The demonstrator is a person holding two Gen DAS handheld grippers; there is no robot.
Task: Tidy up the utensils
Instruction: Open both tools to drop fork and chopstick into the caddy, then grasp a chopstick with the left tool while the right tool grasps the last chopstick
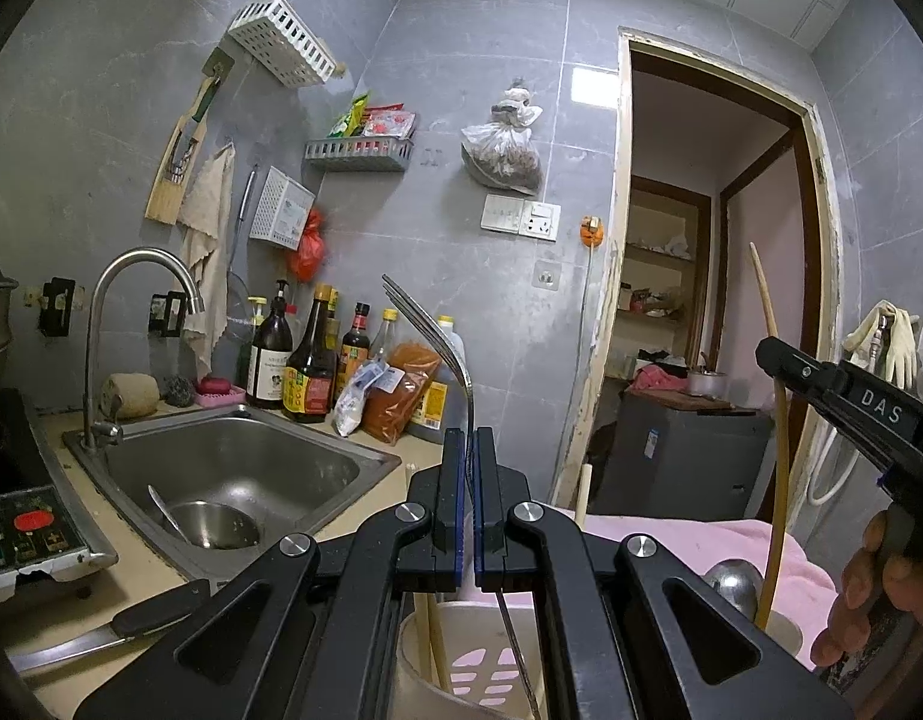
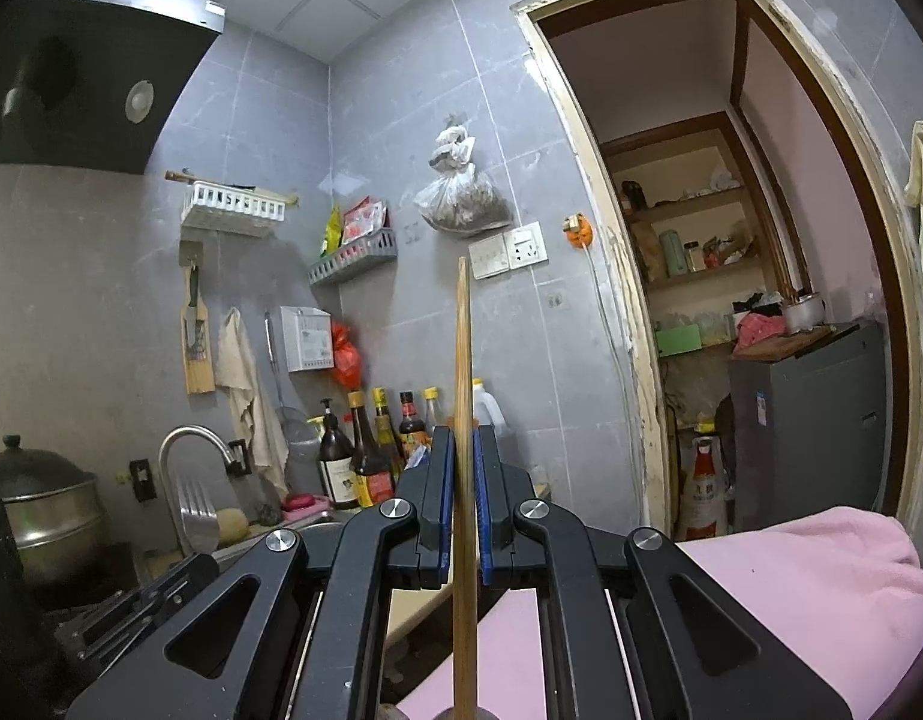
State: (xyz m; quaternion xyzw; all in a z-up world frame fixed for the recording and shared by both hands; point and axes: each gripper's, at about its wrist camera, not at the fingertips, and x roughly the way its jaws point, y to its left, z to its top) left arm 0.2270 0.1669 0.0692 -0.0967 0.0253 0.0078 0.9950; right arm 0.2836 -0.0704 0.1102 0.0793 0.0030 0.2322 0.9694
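Observation:
My left gripper (image 1: 468, 432) is shut on a steel fork (image 1: 428, 324). The fork stands upright with its tines up, and its thin handle runs down into a white slotted utensil holder (image 1: 408, 678) that also holds wooden chopsticks (image 1: 426, 630). My right gripper (image 2: 461, 429) is shut on a long wooden handle (image 2: 461, 360) held upright. From the left wrist view the right gripper (image 1: 768, 353) sits to the right, gripping that handle (image 1: 784, 450), whose lower end drops beside a rounded steel bowl (image 1: 731, 579). The fork (image 2: 197, 516) shows again at the lower left of the right wrist view.
A steel sink (image 1: 317, 450) with a bowl (image 1: 212, 525) and a spoon lies to the left, under a faucet (image 1: 131, 276). A knife (image 1: 101, 636) rests on the counter by an induction cooker (image 1: 23, 534). Sauce bottles (image 1: 311, 360) line the wall. A pink cloth (image 1: 701, 540) is at the right and a hand (image 1: 869, 588) holds the right gripper.

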